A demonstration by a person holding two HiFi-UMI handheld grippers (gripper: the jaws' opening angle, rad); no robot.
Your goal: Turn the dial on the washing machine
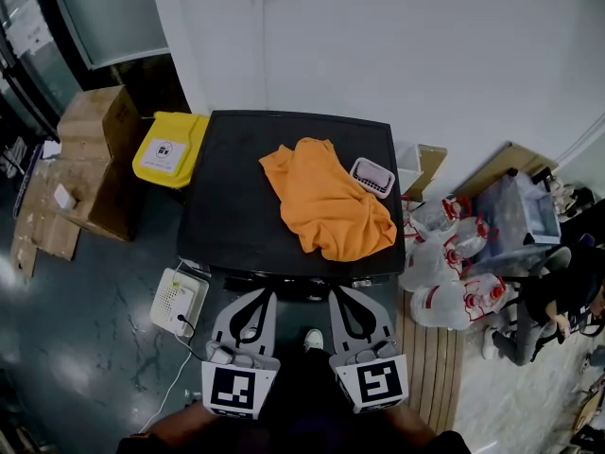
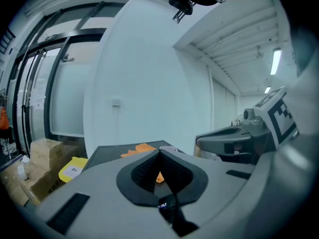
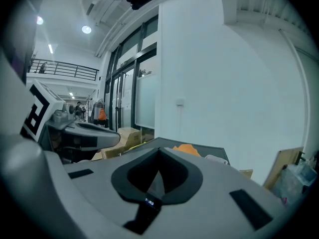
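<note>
The washing machine (image 1: 236,206) shows from above as a black flat top against the white wall. An orange cloth (image 1: 326,197) and a small white basket (image 1: 371,176) lie on it. I cannot make out the dial; the front panel is hidden below the top's near edge. My left gripper (image 1: 264,294) and right gripper (image 1: 338,292) hang side by side just in front of that edge, both shut with nothing between the jaws. In the left gripper view the left gripper (image 2: 159,152) is pressed together, and the right gripper (image 3: 159,151) looks the same in its own view.
A yellow bin (image 1: 170,149) and cardboard boxes (image 1: 99,121) stand left of the machine. A white device (image 1: 178,301) with a cable lies on the floor at the near left. Plastic bags (image 1: 444,253) and a seated person (image 1: 558,301) are to the right.
</note>
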